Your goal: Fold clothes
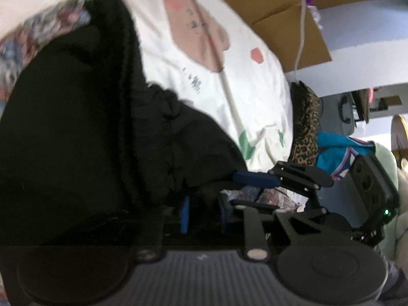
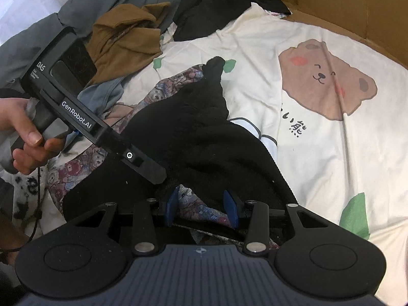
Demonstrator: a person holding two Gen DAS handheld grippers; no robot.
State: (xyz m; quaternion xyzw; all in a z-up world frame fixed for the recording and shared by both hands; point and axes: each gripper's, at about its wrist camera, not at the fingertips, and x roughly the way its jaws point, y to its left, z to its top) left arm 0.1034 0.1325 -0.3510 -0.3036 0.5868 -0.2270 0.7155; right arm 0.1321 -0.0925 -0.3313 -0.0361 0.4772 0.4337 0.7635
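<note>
Obs., nearest first. The right tongs (image 2: 202, 206) are seen with their blue pads set partly apart, and a bunch of floral cloth (image 2: 204, 213) is pinched between them, with the black edge of the garment lying just over it. It is judged a grip, not a rest.

Just ahead and left of the right tongs' tips, the left tongs (image 2: 158, 174) are dug nose-down into the pile. Their pads stand close together and black fleece is bunched between them, so they are read as clamped on it. They are carried by a hand (image 2: 25, 132) at the far left.

The black garment (image 2: 193, 132) is spread ahead of both tips and humped, with one corner pointing away. Whether the floral cloth is its lining or a separate piece cannot be told.

Beyond the tips and right of the right tongs, the bear-print sheet (image 2: 318, 140) lies bare. Farther off are a brown garment (image 2: 122, 33) and a cardboard wall (image 2: 344, 5).

Step judged: an edge is held at two points that sit near each other. To be done well:
- Both layers are to be confirmed inside each grip.
- The two grips are to be drawn apart until the edge is taut.
- The fold is to be laid onto the bare sheet to the right, clear of the heap.

Risk: thick fleece may be let slip.
</note>
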